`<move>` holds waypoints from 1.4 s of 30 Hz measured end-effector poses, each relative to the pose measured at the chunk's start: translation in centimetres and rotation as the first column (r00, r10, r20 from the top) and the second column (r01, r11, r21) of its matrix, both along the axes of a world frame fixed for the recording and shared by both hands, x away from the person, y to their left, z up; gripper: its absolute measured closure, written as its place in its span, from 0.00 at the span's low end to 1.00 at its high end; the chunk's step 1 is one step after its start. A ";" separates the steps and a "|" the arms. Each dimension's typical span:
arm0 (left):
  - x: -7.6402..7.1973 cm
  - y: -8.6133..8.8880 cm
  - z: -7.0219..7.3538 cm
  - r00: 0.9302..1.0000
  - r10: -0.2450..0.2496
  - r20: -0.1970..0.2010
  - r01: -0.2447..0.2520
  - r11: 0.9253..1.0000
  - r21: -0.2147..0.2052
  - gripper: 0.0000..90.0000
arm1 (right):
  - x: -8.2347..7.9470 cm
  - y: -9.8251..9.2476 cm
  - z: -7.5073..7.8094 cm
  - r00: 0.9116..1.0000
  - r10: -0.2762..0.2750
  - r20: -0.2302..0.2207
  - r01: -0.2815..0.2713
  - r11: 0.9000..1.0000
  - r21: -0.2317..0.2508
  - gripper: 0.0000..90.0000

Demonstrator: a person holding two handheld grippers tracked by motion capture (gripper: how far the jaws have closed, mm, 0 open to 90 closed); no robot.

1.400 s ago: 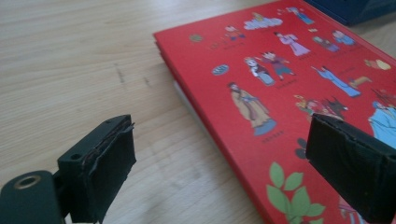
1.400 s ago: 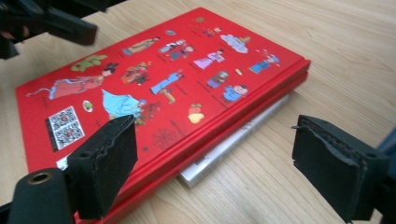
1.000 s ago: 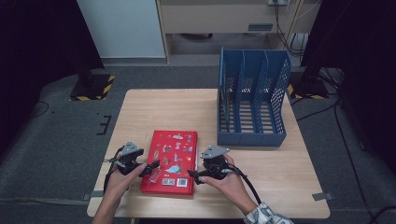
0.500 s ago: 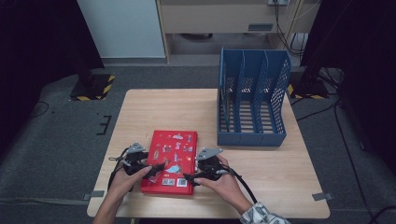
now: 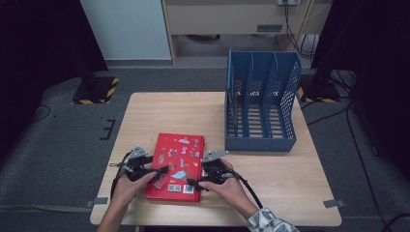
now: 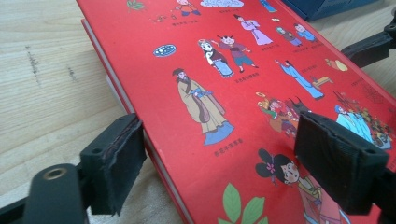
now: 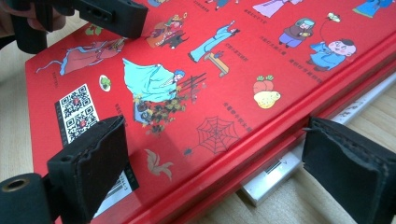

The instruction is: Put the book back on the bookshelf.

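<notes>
Grabbing this red picture book (image 5: 176, 164) lying flat at the table's (image 5: 300, 193) near edge: left gripper (image 5: 162, 172) has just been closing on its left edge without pinching yet, right gripper (image 5: 192, 183) straddles the spine side spread, so I'd seat both pads fully before lifting evenly.

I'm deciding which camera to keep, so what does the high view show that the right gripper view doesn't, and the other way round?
High view, not the right gripper view: the blue file rack standing on the far right part of the table, apart from the book, and the dark floor around it.
Right gripper view, not the high view: the spider web drawing on the cover and a flat white edge under the book's side; what it belongs to is unclear.
Both: the red book lying flat on the wood.
</notes>
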State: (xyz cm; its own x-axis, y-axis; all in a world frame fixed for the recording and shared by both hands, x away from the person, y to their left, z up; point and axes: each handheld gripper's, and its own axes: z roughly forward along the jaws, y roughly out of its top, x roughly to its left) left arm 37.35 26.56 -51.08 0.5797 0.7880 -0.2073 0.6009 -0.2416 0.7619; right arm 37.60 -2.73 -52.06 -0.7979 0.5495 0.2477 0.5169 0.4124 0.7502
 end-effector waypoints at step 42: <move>0.1 -0.3 0.4 0.998 -0.058 -0.007 0.058 0.998 0.016 0.27 | 1.7 -0.3 -0.7 0.995 -0.082 -0.058 0.084 0.996 0.038 0.02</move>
